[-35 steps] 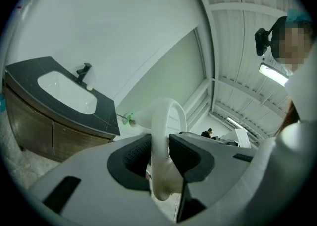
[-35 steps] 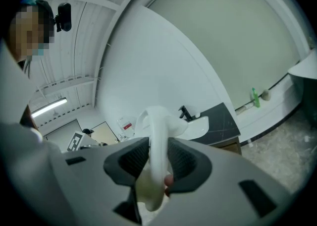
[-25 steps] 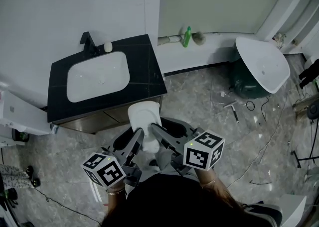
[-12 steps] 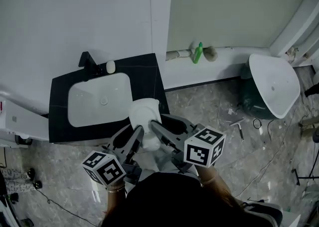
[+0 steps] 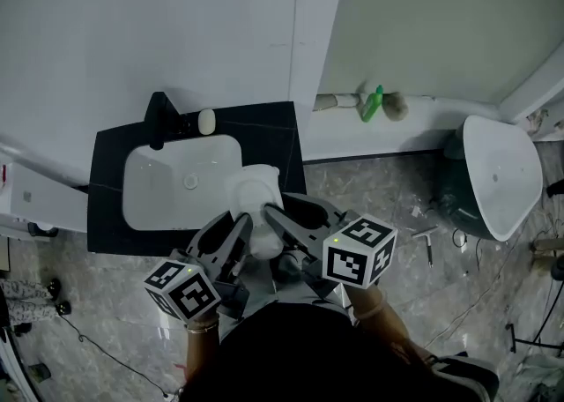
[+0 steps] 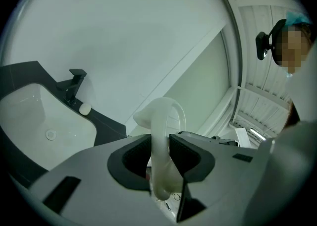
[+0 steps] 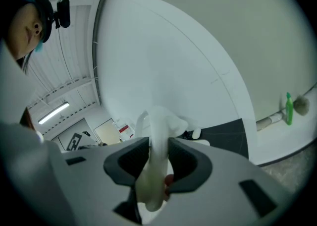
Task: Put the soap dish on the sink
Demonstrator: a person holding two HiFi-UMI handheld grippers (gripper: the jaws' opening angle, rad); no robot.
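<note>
A white soap dish (image 5: 256,190) is carried between both grippers in the head view, over the front right corner of the black counter (image 5: 271,131). My left gripper (image 5: 241,226) is shut on the dish's left rim. My right gripper (image 5: 271,219) is shut on its right rim. In the left gripper view the dish (image 6: 163,136) stands edge-on between the dark pads of that gripper (image 6: 159,154). The right gripper view shows its rim (image 7: 157,143) pinched the same way by the right gripper (image 7: 158,158). The white sink basin (image 5: 181,182) lies to the left of the dish.
A black tap (image 5: 159,118) and a small white soap (image 5: 206,121) stand at the counter's back edge. A green bottle (image 5: 374,102) stands on a ledge by the wall. A white basin (image 5: 498,175) leans at the right, with tools and cables on the marble floor (image 5: 414,241).
Both grippers, still shut on the dish, have come forward to the counter. The dish was over the floor in front of the cabinet and now hangs over the counter's front right corner.
</note>
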